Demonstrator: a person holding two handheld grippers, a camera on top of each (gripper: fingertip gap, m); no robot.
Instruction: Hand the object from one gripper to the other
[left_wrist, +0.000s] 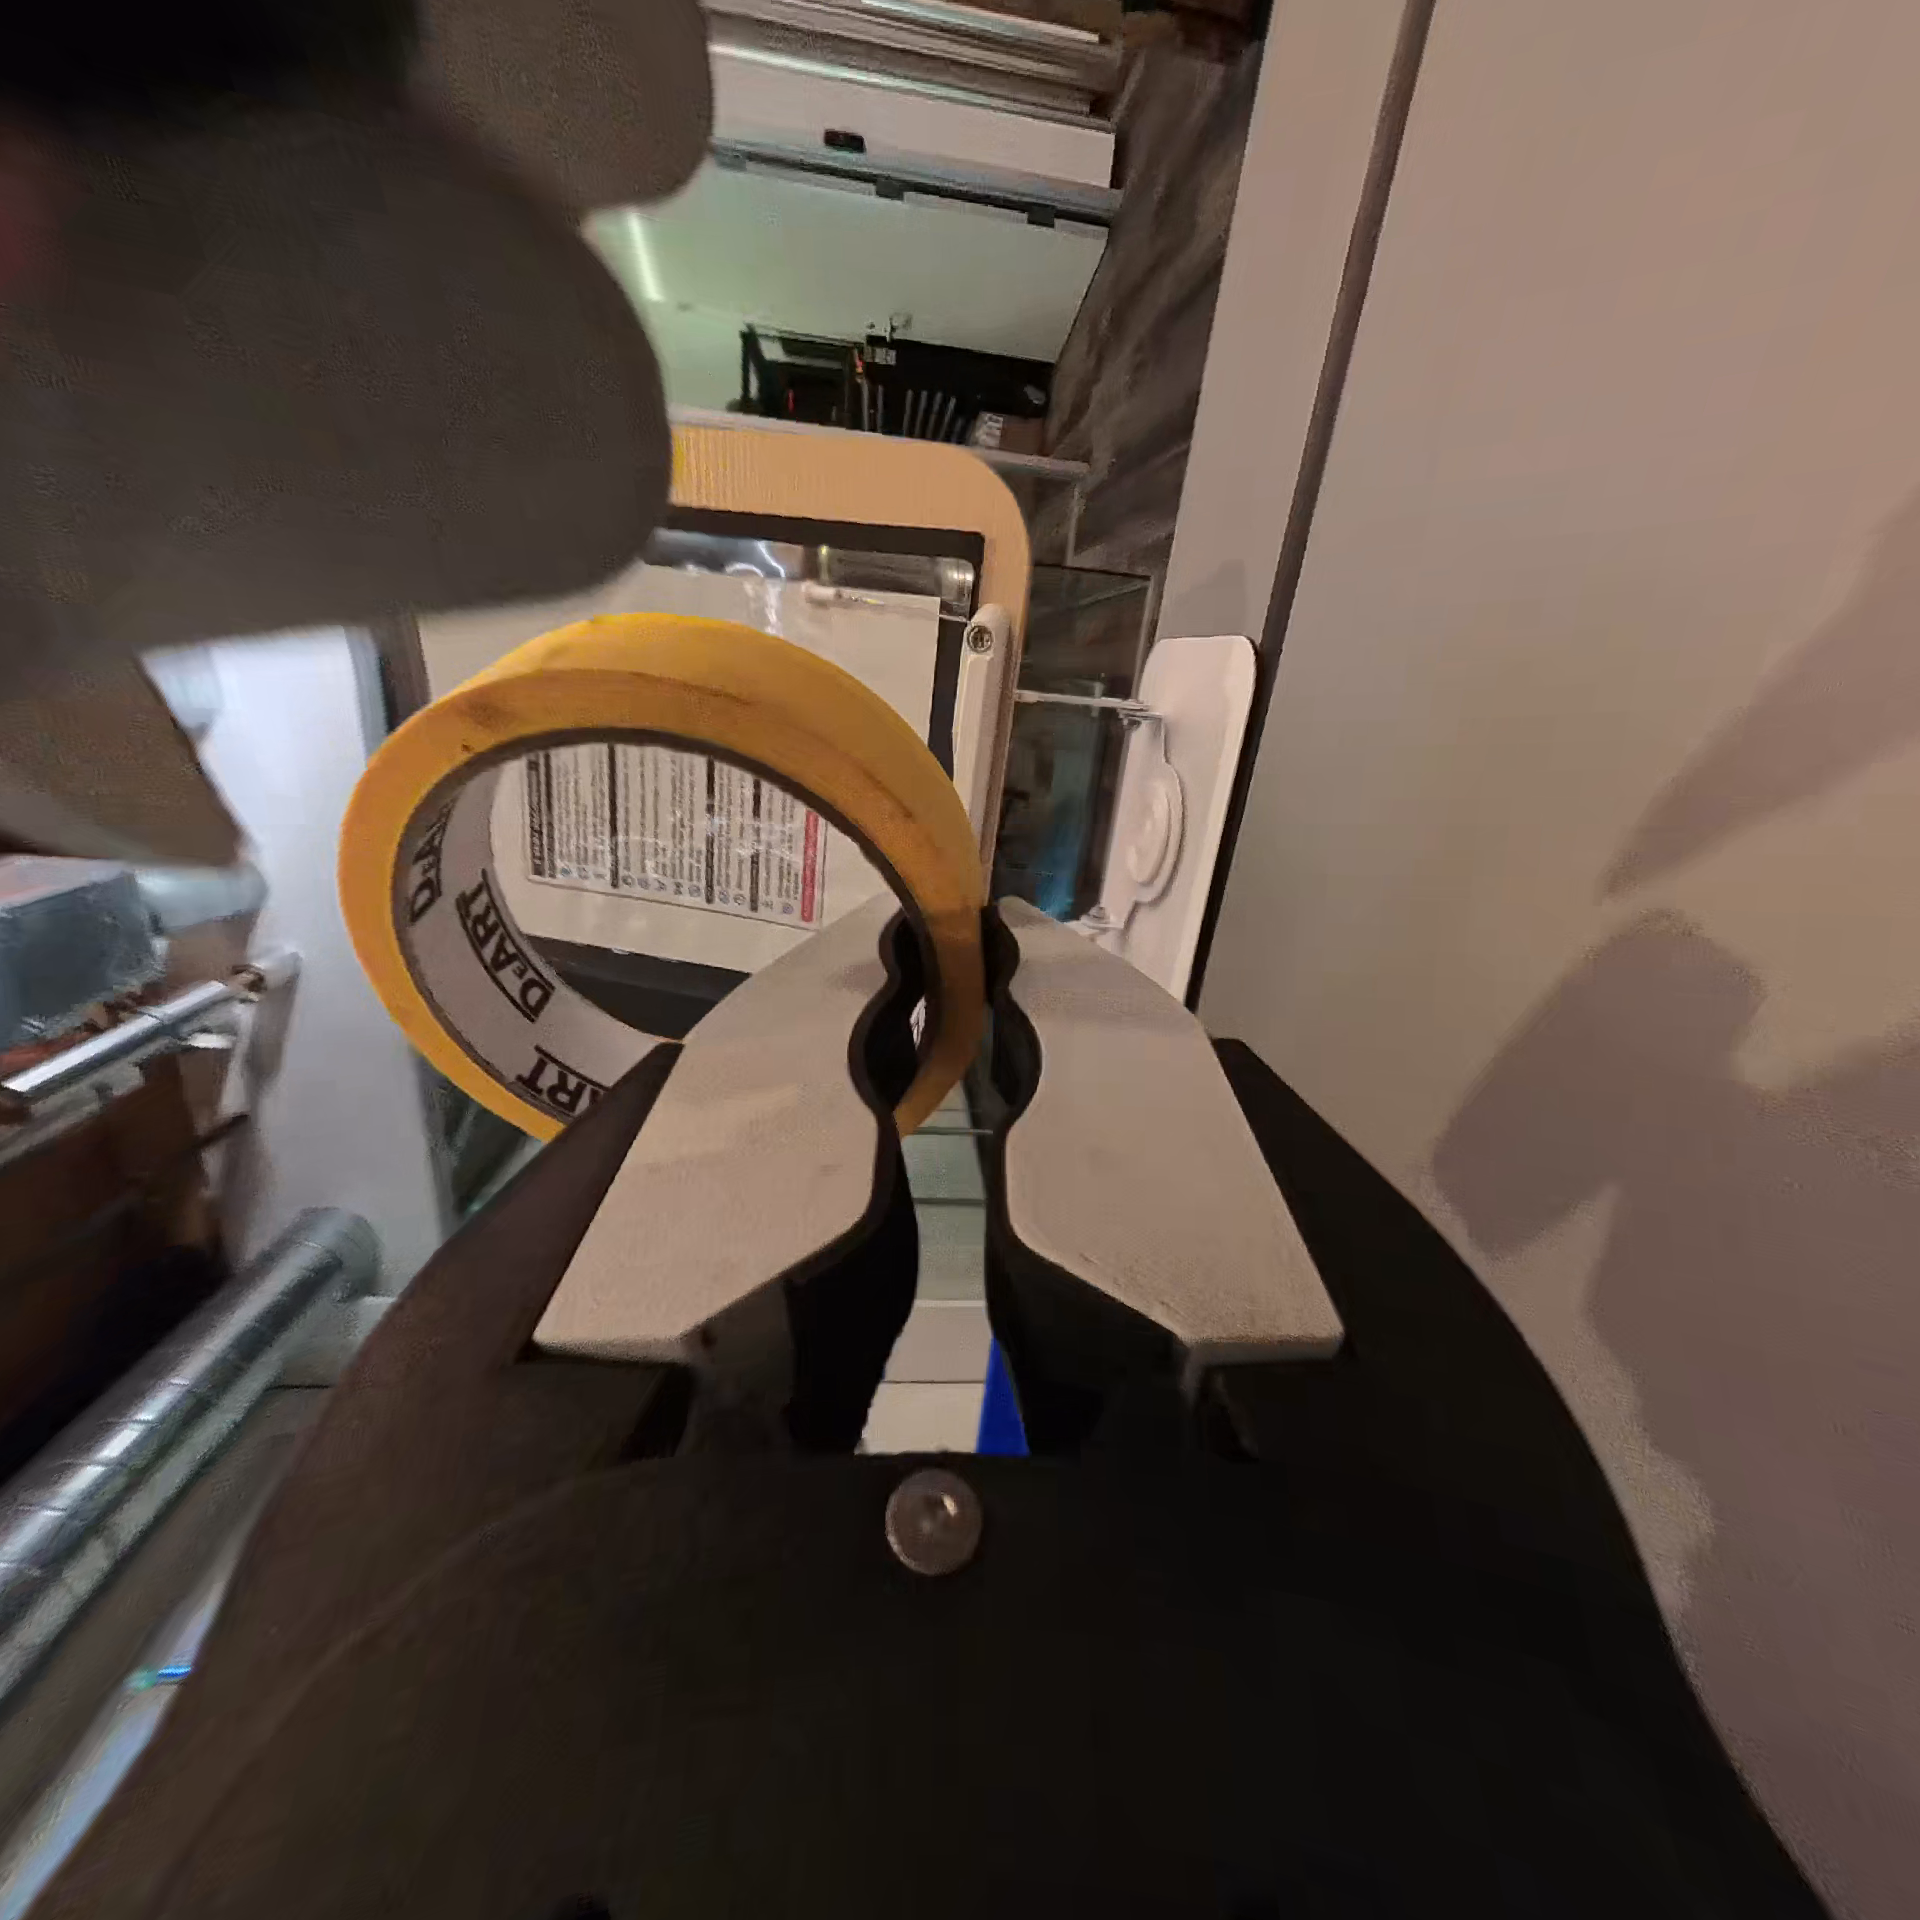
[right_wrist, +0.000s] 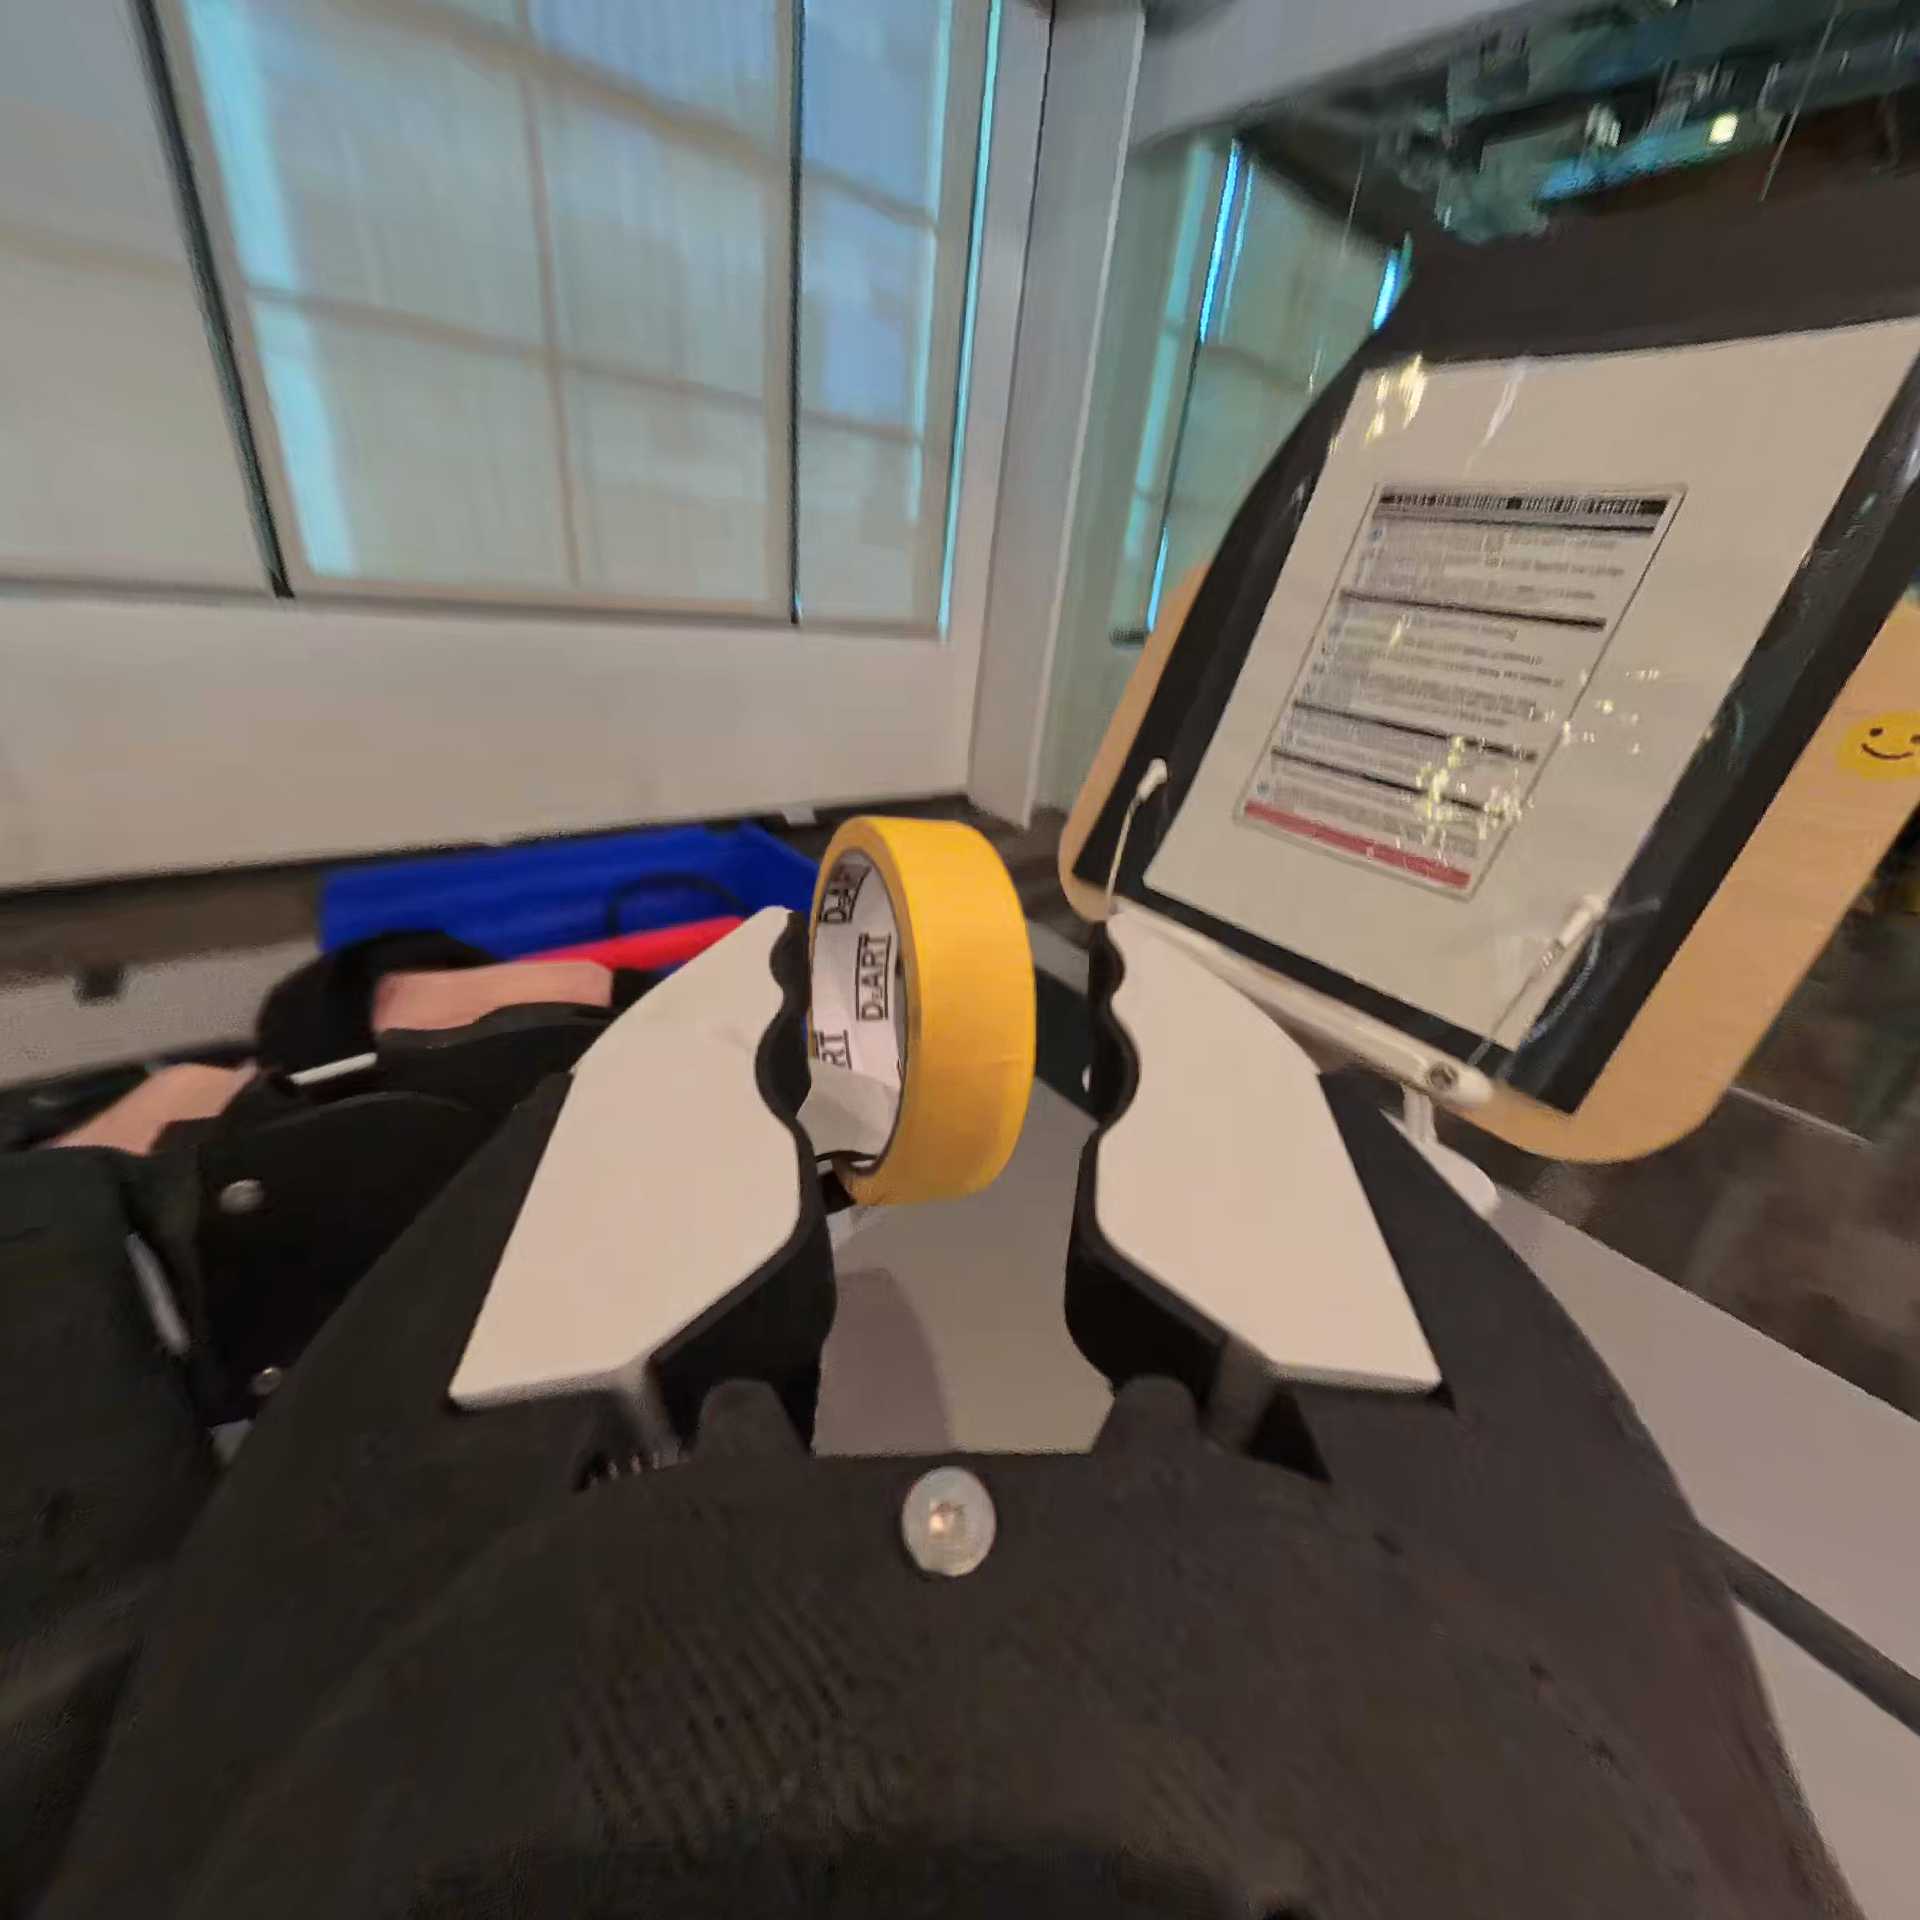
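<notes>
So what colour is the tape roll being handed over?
Yellow, with a grey inner core; the tape roll shows best in the right wrist view.

Bright window (right_wrist: 499, 312) daylight, fisheye edges, blurred near foreground

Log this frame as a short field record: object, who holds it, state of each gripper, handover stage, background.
object: yellow tape roll, standing on edge
holder: left gripper, fingers shut on the roll's wall, one inside the ring and one outside
left gripper: shut on the roll
right gripper: open, fingers on either side of the roll; no clamp yet
handover stage: receiving gripper in place, transfer not completed
background: framed sheet on a wooden board, blue bin, windows
</notes>
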